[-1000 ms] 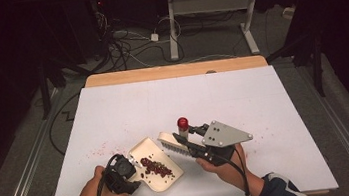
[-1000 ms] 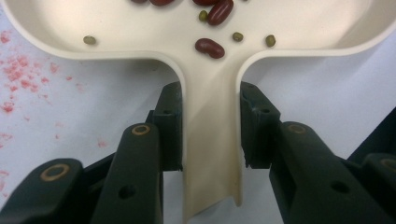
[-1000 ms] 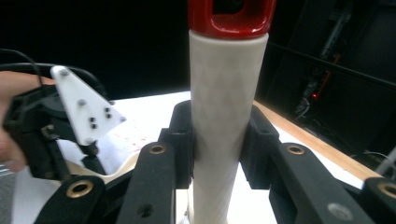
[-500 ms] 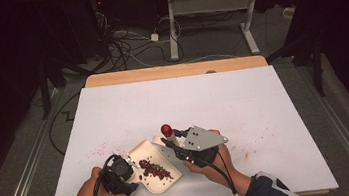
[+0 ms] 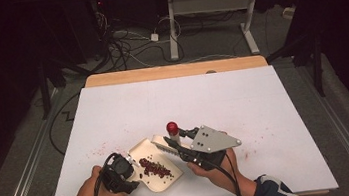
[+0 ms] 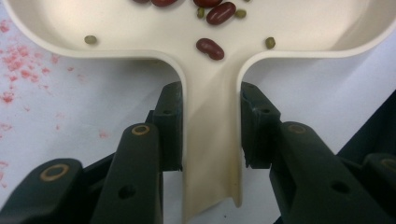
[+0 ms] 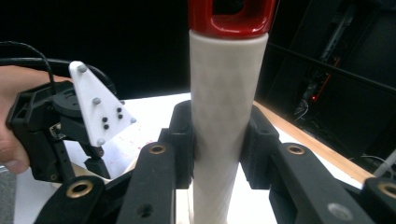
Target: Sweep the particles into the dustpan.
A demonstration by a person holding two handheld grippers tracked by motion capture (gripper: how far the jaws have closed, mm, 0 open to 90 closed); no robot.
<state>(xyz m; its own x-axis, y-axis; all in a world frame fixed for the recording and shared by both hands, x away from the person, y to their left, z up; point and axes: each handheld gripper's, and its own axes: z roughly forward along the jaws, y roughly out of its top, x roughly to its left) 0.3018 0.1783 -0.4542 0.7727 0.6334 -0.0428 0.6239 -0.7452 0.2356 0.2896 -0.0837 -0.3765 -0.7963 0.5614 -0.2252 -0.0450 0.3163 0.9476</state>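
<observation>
The cream dustpan sits at the near edge of the white counter, and red beans lie heaped in its tray. No brand, label or lettering is readable anywhere on pan, brush or counter. The left tongs are clamped tight on the dustpan's handle, pads pressing both sides; in the left gripper view a few small green beans sit among the red ones, and the tray runs off the top of that picture. The right tongs grip the white shaft of the brush, its red cap cut off at the top edge. From above, the brush's bristles are half hidden behind the right tongs, right at the dustpan's far rim. Reddish specks dot the counter to the left of the dustpan; what they are is hard to make out.
</observation>
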